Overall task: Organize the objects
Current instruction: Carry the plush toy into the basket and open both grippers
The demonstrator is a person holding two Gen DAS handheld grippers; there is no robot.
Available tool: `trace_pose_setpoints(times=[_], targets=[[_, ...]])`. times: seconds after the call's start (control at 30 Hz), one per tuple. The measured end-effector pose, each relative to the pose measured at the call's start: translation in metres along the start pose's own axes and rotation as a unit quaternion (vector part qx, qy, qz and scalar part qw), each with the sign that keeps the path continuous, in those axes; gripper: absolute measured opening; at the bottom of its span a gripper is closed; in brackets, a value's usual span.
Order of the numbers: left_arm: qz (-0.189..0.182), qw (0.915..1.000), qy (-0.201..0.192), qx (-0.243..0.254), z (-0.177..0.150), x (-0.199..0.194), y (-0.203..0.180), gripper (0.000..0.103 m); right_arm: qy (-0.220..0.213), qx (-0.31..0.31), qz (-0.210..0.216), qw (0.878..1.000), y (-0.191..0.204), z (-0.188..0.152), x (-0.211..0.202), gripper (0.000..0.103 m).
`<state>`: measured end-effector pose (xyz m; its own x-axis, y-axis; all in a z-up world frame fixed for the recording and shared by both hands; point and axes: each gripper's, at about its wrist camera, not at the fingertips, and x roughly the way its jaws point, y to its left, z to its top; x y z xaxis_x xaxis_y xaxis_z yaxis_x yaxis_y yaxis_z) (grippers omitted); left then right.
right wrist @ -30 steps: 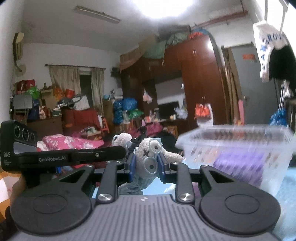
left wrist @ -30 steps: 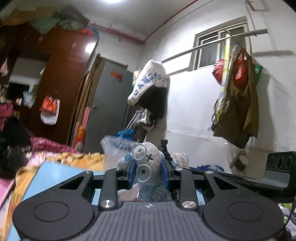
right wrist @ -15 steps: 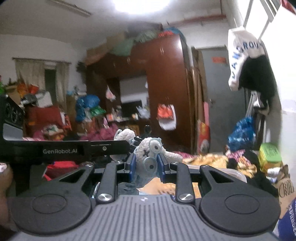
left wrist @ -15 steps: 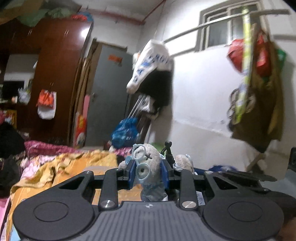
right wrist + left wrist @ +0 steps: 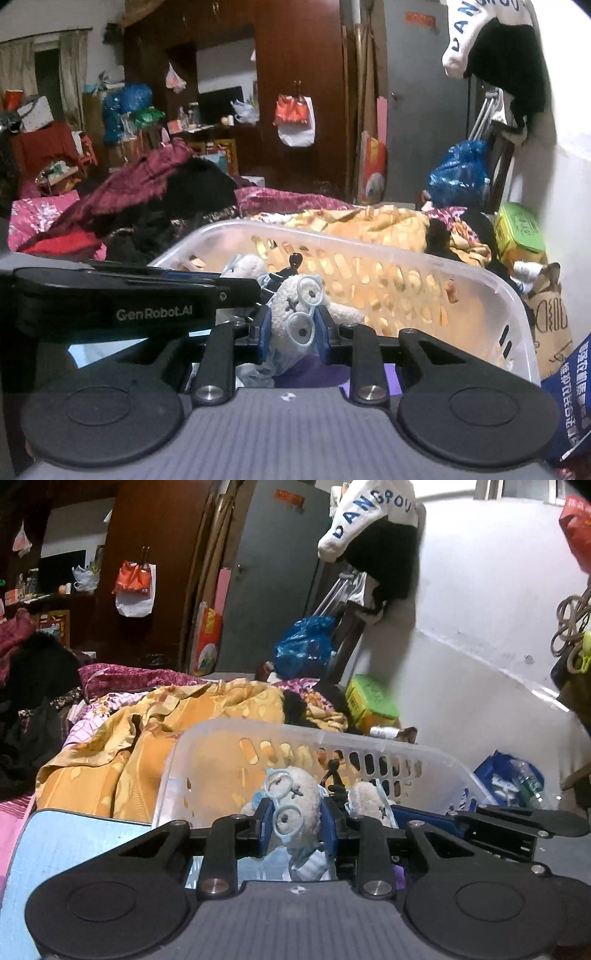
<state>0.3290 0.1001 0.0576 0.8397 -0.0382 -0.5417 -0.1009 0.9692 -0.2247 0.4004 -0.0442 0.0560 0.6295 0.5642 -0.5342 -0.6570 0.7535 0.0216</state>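
A small grey plush bear with blue glasses [image 5: 295, 808] is clamped between the blue pads of my left gripper [image 5: 297, 821]. A second bear like it [image 5: 297, 312] is clamped in my right gripper [image 5: 293, 328]. Both are held over the inside of a clear plastic basket [image 5: 280, 733] with slotted walls; its rim shows in the right wrist view too [image 5: 369, 245]. The right gripper's bear [image 5: 365, 797] shows beside the left one, and the left gripper body [image 5: 122, 291] crosses the right wrist view. Something purple [image 5: 317, 369] lies in the basket's bottom.
The basket stands on a light blue surface [image 5: 74, 845]. Behind it lie a yellow quilt [image 5: 155, 731], dark and magenta clothes [image 5: 147, 192], a green box [image 5: 369, 701] and a blue bag [image 5: 304, 650]. A white wall is at right, a wardrobe behind.
Both grippers have tilted down and moved forward with their bears. The basket, out of sight half a second ago, now lies right under them.
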Motion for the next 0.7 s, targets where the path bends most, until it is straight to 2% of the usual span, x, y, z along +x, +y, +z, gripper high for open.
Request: trace_pose_setpoints(times=[0.17,0.27,0.3,0.33,0.37,0.4,0.47,0.5,0.6,0.7], targets=[[-0.004,1.0,-0.002,-0.001,0.002,0.002,-0.006,0.032,0.013,0.001,-0.003,1.0,-0.007,0.001,-0.003,0.029],[-0.004,0.9998,-0.017,0.01,0.0,-0.002,-0.009,0.037,0.011,0.005,-0.003,1.0,-0.01,0.001,-0.006,0.035],[-0.002,0.9996,-0.025,0.016,0.0,-0.005,-0.01,0.043,0.009,0.008,-0.006,1.0,-0.012,0.001,-0.008,0.04],[0.005,0.9993,-0.033,0.019,0.0,-0.01,-0.011,0.057,0.005,0.011,-0.012,1.0,-0.015,0.001,-0.011,0.049],[0.013,0.9988,-0.042,0.022,-0.001,-0.016,-0.012,0.067,-0.003,0.014,-0.016,1.0,-0.017,0.0,-0.016,0.059],[0.019,0.9977,-0.059,0.029,-0.003,-0.027,-0.013,0.081,-0.011,0.014,-0.017,1.0,-0.019,-0.001,-0.021,0.073],[0.019,0.9958,-0.08,0.04,-0.006,-0.048,-0.014,0.083,-0.041,0.014,-0.018,0.999,-0.023,-0.005,-0.04,0.09],[0.016,0.9948,-0.088,0.048,-0.009,-0.063,-0.016,0.083,-0.06,0.016,-0.016,0.998,-0.025,-0.009,-0.052,0.095],[0.021,0.9938,-0.089,0.063,-0.019,-0.097,-0.025,0.083,-0.097,0.03,0.01,0.995,-0.034,-0.027,-0.087,0.098],[0.023,0.992,-0.086,0.09,-0.044,-0.126,-0.029,0.084,-0.128,0.035,0.021,0.991,-0.041,-0.053,-0.119,0.103]])
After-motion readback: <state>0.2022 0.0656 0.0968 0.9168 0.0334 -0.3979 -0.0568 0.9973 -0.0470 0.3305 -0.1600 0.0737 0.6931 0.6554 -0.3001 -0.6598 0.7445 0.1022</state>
